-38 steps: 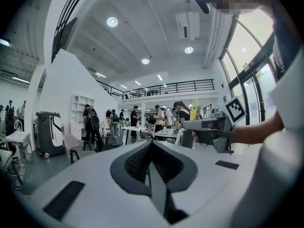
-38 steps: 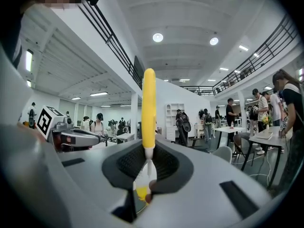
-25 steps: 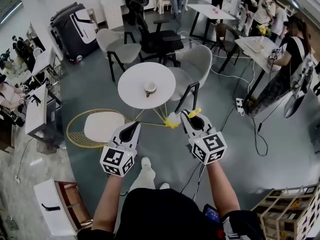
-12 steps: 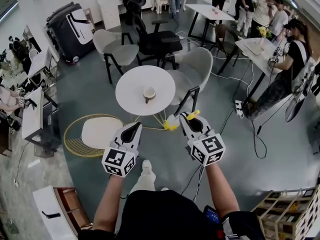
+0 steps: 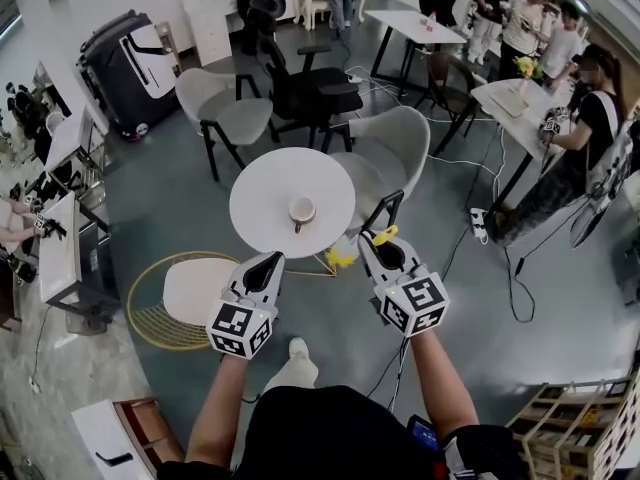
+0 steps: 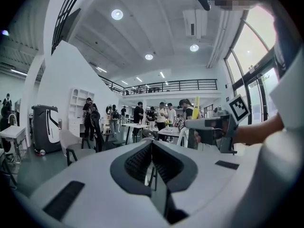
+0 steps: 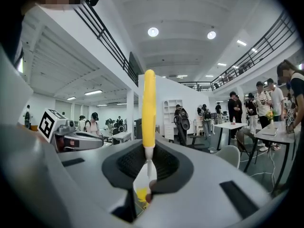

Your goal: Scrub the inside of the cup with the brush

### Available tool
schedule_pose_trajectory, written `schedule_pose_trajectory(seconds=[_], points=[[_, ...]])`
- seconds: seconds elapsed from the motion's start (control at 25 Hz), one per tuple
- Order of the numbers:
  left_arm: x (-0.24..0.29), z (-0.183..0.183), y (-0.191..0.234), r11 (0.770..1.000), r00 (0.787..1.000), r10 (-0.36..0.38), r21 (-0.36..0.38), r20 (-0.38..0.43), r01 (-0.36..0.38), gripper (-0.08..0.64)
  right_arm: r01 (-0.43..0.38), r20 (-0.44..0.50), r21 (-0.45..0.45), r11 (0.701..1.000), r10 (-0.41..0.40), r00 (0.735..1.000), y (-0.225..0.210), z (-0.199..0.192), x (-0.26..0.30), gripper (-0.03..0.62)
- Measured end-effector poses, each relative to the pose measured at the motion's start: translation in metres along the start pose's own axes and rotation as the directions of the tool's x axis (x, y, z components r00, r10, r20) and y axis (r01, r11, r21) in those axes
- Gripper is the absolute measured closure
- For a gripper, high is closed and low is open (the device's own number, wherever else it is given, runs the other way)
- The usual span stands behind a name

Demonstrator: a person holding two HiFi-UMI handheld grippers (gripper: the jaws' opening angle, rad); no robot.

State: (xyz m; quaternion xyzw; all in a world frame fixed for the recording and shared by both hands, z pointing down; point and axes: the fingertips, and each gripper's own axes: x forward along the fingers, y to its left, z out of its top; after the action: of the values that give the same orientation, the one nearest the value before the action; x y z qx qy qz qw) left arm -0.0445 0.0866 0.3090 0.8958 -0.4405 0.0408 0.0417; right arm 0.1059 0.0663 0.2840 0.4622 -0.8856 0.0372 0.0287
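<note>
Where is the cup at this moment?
In the head view, the cup stands near the middle of the round white table, with a grey chair just to the right of that table.

This is a large open-plan office with a lounge area: a round white surface (image 5: 262,208) stands mid-floor, with grey shell chairs (image 5: 235,118) around it and a black swivel chair (image 5: 300,88) at twelve o'clock. From one to two o'clock, people (image 5: 590,118) stand and sit at more white surfaces (image 5: 415,25) on the grey floor (image 5: 180,183). A railed mezzanine (image 6: 166,85) runs overhead under round ceiling lights (image 6: 118,14).
</note>
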Motion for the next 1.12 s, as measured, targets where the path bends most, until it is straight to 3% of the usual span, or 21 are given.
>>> schedule_pose_trajectory(seconds=[0.6, 1.12], points=[[0.063, -0.008, 0.1, 0.994, 0.994, -0.099, -0.059, -0.048, 0.097, 0.543, 0.072, -0.055, 0.006, 0.997, -0.071, 0.996, -0.026, 0.007, 0.11, 0.545], [0.092, -0.061, 0.126, 0.988, 0.982, -0.123, -0.112, -0.144, 0.107, 0.543, 0.081, -0.094, 0.051, 0.995, -0.076, 0.993, -0.04, -0.026, 0.148, 0.545]])
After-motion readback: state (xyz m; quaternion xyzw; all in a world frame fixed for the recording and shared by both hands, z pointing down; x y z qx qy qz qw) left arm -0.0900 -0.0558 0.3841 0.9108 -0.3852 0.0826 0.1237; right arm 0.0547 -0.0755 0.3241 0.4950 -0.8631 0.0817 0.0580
